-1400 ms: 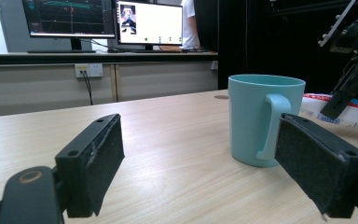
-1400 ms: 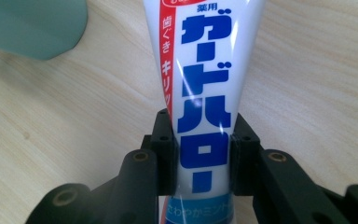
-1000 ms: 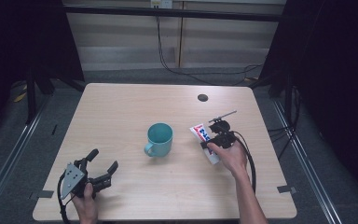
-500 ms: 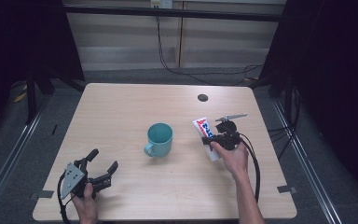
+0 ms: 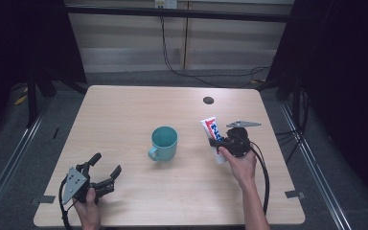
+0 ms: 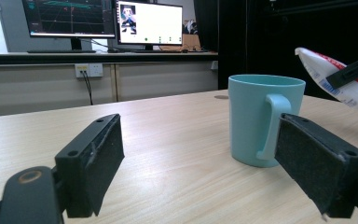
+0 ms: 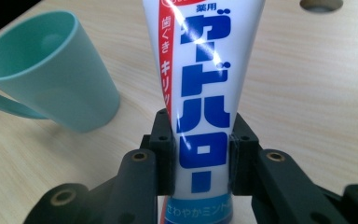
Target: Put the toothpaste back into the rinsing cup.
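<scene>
At the left of the bench, near its front edge, the left gripper rests low in the person's hand with its jaws spread wide and nothing between them. In the left gripper view those jaws frame open wood, with the mug further off.

In the middle stands the teal mug, upright, its mouth open to the ceiling and its handle turned toward the person's left-front side.

Right of it, a little apart, the right gripper pinches a white toothpaste tube with blue and red lettering. The right gripper view shows the pads pressed against both flanks of the tube near its cap end, the crimped end pointing up and away. From above, the tube looks lifted and tilted, its upper end leaning toward the mug.

The step in hand seems to be carrying the tube to the mug. The next move likely calls for bringing it above the rim, righting it so that one end points down into the opening, lowering it inside, then letting the jaws part without tipping the mug.
</scene>
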`<state>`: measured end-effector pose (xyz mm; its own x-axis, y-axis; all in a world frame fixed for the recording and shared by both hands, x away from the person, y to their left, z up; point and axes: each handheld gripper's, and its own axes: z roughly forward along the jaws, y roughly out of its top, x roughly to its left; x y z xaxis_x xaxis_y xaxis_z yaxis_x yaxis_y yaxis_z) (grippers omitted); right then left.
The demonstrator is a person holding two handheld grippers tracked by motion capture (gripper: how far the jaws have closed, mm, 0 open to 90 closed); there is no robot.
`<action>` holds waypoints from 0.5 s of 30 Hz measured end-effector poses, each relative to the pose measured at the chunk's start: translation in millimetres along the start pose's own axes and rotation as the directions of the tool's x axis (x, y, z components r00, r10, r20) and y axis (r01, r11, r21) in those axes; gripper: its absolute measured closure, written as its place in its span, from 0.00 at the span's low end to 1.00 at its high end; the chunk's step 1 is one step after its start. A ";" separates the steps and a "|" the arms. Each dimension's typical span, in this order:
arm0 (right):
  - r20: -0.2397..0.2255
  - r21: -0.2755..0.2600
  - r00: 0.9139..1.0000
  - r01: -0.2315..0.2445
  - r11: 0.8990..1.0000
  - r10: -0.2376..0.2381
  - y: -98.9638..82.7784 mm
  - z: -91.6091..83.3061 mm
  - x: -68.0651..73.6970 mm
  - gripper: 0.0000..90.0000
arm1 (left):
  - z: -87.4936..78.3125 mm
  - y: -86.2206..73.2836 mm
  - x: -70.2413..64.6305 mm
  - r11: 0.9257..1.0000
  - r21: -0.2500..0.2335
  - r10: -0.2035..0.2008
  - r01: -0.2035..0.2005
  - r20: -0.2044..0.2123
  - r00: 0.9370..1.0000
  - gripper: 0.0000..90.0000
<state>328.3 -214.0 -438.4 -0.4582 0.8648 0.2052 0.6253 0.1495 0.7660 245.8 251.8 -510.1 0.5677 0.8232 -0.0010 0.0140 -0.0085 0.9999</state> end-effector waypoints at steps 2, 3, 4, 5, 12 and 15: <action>-0.010 -0.035 1.000 0.021 0.999 -0.021 -0.6 -2.5 1.5 0.77 | -0.1 0.0 0.1 1.000 0.001 0.002 -0.002 0.000 1.000 0.17; -0.012 -0.047 1.000 0.020 0.999 -0.021 -0.5 -3.8 1.8 0.77 | 0.0 0.0 0.1 1.000 0.001 0.001 -0.001 0.000 1.000 0.17; -0.013 -0.059 1.000 0.022 0.998 -0.023 -0.3 -5.0 2.6 0.77 | -0.1 0.0 0.1 1.000 0.001 0.002 -0.002 0.000 1.000 0.17; -0.017 -0.072 0.999 0.034 0.997 -0.035 -0.2 -5.8 2.9 0.77 | 0.1 0.0 -0.2 1.000 -0.001 -0.002 0.002 0.000 1.000 0.17; -0.018 -0.134 0.999 0.038 0.990 -0.041 0.2 -11.6 5.3 0.77 | -0.1 0.0 0.0 1.000 0.001 0.001 -0.001 0.001 1.000 0.17; -0.017 -0.155 0.999 0.039 0.987 -0.042 -0.6 -12.9 5.5 0.77 | 0.0 0.0 -0.1 1.000 0.000 0.000 0.000 0.000 1.000 0.17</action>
<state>317.3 -215.5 -429.8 -0.4950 0.8493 0.1834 0.5012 0.1067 0.8587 245.8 251.8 -510.1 0.5678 0.8232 -0.0009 0.0137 -0.0084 0.9999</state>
